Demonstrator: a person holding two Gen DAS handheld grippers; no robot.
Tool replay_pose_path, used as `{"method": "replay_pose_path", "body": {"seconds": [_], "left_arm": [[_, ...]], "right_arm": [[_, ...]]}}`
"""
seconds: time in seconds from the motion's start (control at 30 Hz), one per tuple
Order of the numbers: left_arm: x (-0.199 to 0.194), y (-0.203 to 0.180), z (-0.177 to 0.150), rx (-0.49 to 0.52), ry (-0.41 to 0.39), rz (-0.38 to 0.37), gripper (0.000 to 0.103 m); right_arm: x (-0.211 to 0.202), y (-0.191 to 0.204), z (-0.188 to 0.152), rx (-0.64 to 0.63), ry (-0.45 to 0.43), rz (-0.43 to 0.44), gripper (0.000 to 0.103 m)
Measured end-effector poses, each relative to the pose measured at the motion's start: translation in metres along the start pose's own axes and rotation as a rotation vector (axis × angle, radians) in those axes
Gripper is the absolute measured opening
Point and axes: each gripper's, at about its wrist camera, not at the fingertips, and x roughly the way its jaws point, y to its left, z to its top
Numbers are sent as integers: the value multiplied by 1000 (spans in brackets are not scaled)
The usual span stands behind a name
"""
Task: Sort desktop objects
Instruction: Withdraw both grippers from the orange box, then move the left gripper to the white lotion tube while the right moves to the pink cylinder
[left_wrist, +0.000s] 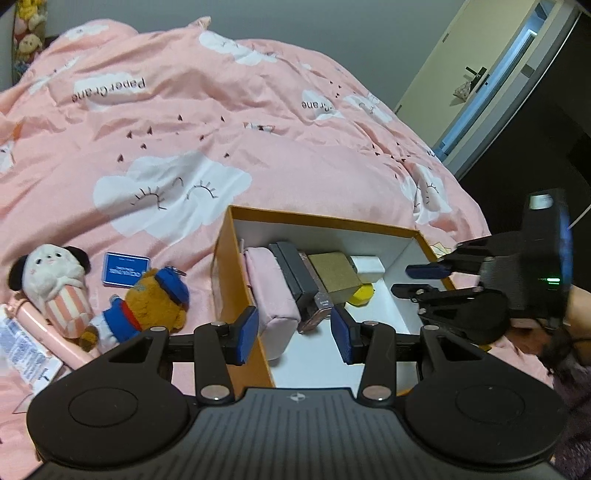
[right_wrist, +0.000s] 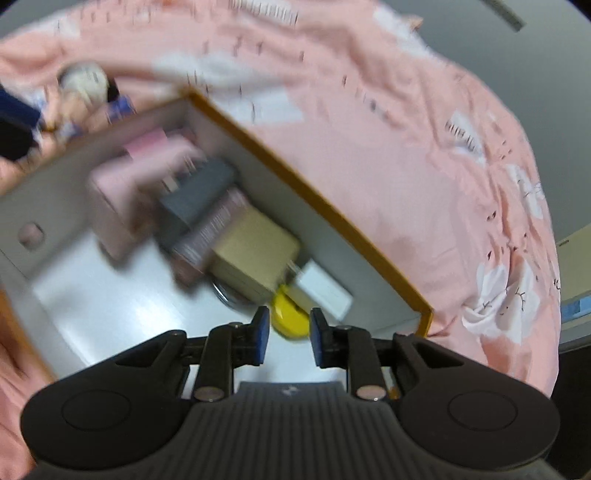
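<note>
Left wrist view. The left tongs (left_wrist: 294, 334) stand open and empty, straddling the near-left wall of the orange box (left_wrist: 236, 284), one blue pad outside it and one inside. The box rests on a bed covered by a pink quilt (left_wrist: 207, 122) printed with white clouds. Along the box's far wall lie, from left to right, a pink pouch (left_wrist: 271, 291), a dark grey case (left_wrist: 295, 275), a tan carton (left_wrist: 334, 273), a white block (left_wrist: 367, 267) and a yellow object (left_wrist: 362, 295). On the quilt, left of the box: a bear plush in a blue cap (left_wrist: 155, 302), a white plush with black ears (left_wrist: 55, 277), a blue card (left_wrist: 126, 268) and a pink tube (left_wrist: 48, 328). The right tongs (left_wrist: 413, 280) hang over the box's right end, parted, with nothing between them.

Right wrist view (blurred). The right tongs (right_wrist: 286, 338) are parted and empty above the box's white floor (right_wrist: 122, 306); the yellow object (right_wrist: 290, 317) lies just beyond the tips, not gripped. The tan carton (right_wrist: 255, 251) and the grey case (right_wrist: 199, 195) lie further in.
</note>
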Motion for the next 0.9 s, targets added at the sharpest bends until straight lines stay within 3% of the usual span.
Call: {"method": "replay_pose_path", "body": {"seconds": [0.27, 0.43, 0.57, 0.9], "left_arm": [[-35, 13, -16, -20, -64, 45, 49], [-55, 40, -26, -83, -94, 107, 49], [-69, 75, -34, -161, -101, 167, 49], [-92, 171, -59, -372, -76, 286, 49]], "right_arm": [[-75, 47, 20, 138, -274, 58, 36], [-84, 93, 37, 151, -358, 81, 38], [-79, 125, 54, 177, -368, 150, 38], [-40, 194, 88, 160, -315, 206, 36]]}}
